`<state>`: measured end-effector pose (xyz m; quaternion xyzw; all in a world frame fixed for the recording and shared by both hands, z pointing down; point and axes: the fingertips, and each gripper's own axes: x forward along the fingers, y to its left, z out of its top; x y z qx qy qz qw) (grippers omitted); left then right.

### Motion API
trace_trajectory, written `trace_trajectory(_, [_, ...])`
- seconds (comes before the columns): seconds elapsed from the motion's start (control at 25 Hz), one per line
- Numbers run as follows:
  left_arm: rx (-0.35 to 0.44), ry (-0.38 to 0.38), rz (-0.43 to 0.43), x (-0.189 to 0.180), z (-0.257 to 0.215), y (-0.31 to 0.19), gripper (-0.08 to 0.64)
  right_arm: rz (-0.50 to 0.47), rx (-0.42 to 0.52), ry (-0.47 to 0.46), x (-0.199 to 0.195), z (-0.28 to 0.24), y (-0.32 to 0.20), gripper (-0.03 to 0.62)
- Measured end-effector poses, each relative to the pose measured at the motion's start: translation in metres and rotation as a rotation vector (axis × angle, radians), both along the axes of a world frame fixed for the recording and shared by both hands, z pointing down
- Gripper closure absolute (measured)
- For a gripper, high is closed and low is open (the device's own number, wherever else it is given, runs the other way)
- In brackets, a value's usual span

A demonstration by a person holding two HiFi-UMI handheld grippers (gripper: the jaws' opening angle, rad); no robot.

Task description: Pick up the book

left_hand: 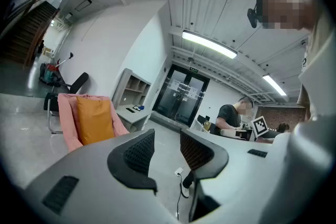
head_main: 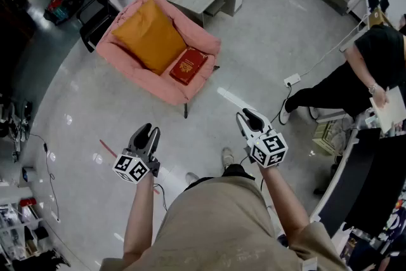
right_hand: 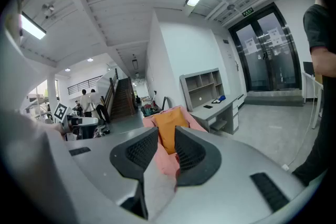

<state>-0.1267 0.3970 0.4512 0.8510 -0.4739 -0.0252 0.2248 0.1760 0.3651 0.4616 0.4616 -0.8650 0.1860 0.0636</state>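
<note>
Head view: grey floor (head_main: 266, 54), pink armchair (head_main: 144, 82) holds book (head_main: 188, 65); left claw (head_main: 151, 130) slightly apart, right claw (head_main: 245, 114) closed.

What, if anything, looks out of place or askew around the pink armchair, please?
Nothing is spilled or damaged. The book lies flat on the armchair seat in front of the cushion. The only odd thing is a socket strip lying loose on the open floor, its cable trailing.
</note>
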Motion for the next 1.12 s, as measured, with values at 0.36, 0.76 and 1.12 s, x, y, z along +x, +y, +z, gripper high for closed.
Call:
trace_trajectory(0.36, [-0.012, -0.002, -0.032, 0.037, 0.0, -0.008, 0.415, -0.056, 0.005, -0.022, 0.021, 0.0, -0.017, 0.492])
trace_trajectory(0.76, [-0.03, -0.014, -0.073, 0.077, 0.005, -0.008, 0.415, -0.093, -0.074, -0.254, 0.06, -0.009, -0.037, 0.44])
trace_trajectory(1.12, [-0.065, -0.034, -0.115, 0.108, 0.004, -0.01, 0.414, -0.088, -0.126, -0.374, 0.1, 0.006, -0.059, 0.439])
